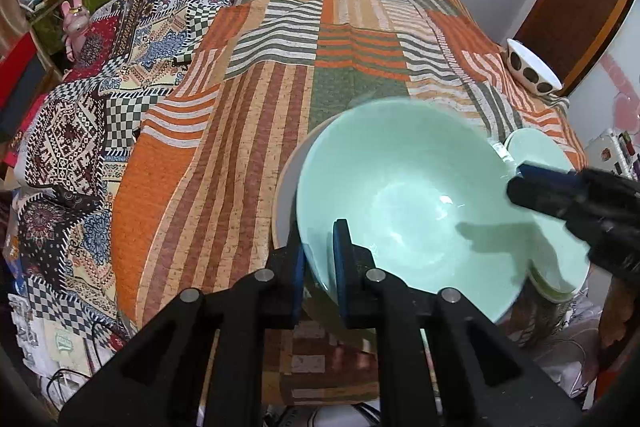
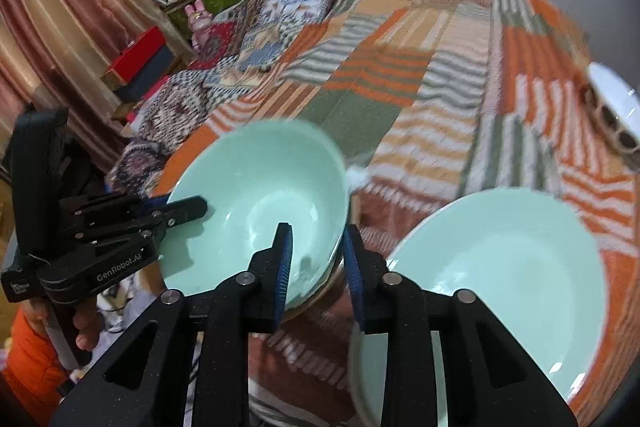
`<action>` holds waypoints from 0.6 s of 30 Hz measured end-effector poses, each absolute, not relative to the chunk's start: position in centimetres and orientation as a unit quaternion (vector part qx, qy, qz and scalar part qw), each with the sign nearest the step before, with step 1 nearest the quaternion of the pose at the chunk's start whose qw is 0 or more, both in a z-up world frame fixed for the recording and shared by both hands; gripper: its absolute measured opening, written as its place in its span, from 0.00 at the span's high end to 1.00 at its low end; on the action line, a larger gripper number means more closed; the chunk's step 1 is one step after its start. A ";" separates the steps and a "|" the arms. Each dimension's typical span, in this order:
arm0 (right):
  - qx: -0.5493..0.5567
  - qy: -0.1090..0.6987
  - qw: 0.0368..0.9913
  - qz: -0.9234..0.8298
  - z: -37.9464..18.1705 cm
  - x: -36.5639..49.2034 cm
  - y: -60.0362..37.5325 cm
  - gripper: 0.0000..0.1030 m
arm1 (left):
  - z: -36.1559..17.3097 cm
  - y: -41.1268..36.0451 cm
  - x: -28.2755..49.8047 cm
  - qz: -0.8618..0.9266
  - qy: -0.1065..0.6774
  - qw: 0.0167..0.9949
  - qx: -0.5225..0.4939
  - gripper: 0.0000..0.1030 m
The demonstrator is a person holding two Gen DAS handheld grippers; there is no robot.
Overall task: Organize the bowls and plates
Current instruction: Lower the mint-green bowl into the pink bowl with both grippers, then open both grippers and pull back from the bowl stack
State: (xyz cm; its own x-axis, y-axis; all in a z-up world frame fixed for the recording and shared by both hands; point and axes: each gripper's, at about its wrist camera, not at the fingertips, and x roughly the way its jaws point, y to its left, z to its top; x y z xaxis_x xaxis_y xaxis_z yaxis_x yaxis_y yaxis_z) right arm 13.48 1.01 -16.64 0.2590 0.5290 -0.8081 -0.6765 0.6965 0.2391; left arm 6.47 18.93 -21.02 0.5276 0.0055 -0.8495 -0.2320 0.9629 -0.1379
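1. In the left wrist view, our left gripper is nearly closed and pinches the rim of the glossy mint-green ceramic bowl at the bowl's 7 o'clock. One blue pad is inside the wall and one is outside.
2. In the right wrist view, our right gripper straddles the same bowl's rim at its 5 o'clock. The jaws are only slightly apart. The inner pad overlaps the bowl's inside. We see a thin gap between the outer pad and the wall, so it has no firm hold.
3. In that view the left gripper sits at the bowl's 9 o'clock, with a hand on its grip.
4. The mint bowl's edge is motion-blurred. It sits in or just over a beige-rimmed bowl, which shows at 9 o'clock. We cannot tell whether the two touch.
5. A mint-green round shallow dish lies at 3 o'clock of the right gripper, near the bowl. It seems to top a pale stack, but the layers are unclear.
6. A white bowl with brown dots stands at 1 o'clock, well apart, at the far edge.
7. Everything rests on an orange, green and cream striped patchwork cover.
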 end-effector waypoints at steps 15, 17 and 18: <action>-0.058 0.471 0.789 0.389 -16.1 13.6 -0.2 0.58 | -19.8 17.5 6.7 0.073 0.499 0.858 -0.093 0.63; -0.055 0.463 0.796 0.386 -15.7 13.7 -0.8 0.56 | -19.2 17.2 6.4 0.084 0.496 0.860 -0.083 0.58; -0.053 0.462 0.797 0.386 -15.6 13.8 -1.0 0.56 | -19.0 17.1 6.2 0.086 0.493 0.862 -0.080 0.56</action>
